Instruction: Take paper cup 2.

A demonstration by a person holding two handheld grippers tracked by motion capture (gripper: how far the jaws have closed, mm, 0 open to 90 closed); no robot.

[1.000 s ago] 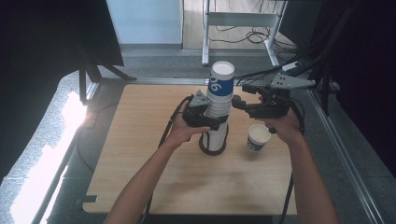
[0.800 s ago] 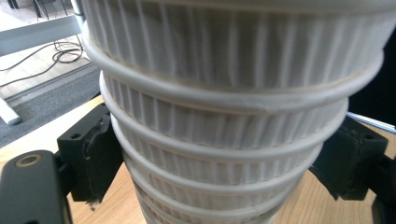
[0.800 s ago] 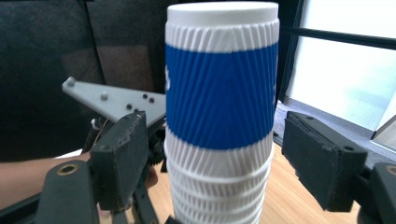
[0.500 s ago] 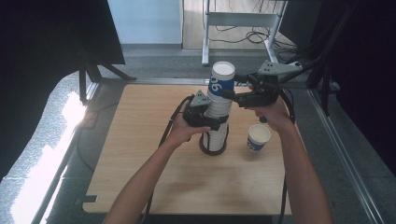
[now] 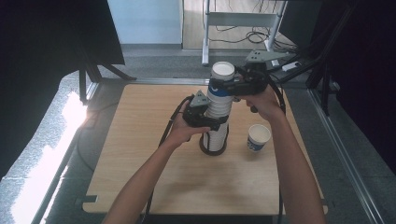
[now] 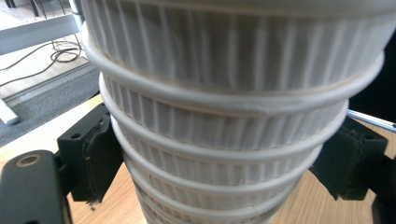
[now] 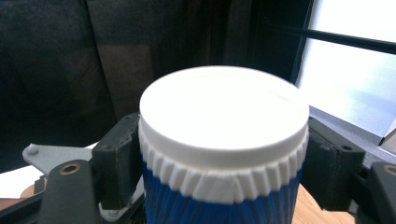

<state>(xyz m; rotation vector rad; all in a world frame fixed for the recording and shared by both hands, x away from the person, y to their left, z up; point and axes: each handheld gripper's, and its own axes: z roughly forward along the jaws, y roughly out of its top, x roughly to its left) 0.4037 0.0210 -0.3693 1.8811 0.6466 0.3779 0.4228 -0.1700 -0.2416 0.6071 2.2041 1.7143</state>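
Observation:
A tall stack of ribbed white paper cups (image 5: pixel 216 126) stands upside down on the wooden table (image 5: pixel 140 154). My left gripper (image 5: pixel 211 122) is shut on the stack's lower half, and its black pads (image 6: pixel 93 154) press both sides of the stack (image 6: pixel 224 116). The top cup (image 5: pixel 222 79) has a blue band and a white bottom facing up. My right gripper (image 5: pixel 224 87) has just been closing with that cup between its jaws. Its pads (image 7: pixel 119 158) now sit against the top cup (image 7: pixel 224 121) just under its white rim.
One single paper cup (image 5: pixel 258 137) stands upright on the table to the right of the stack. A dark ring (image 5: pixel 212 150) surrounds the stack's foot. A metal frame (image 5: pixel 243 21) and cables lie on the floor beyond the table's far edge.
My right gripper has moved left and farther from me, from above the single cup to the top of the stack, and its jaws now flank the top cup. The left gripper has stayed put.

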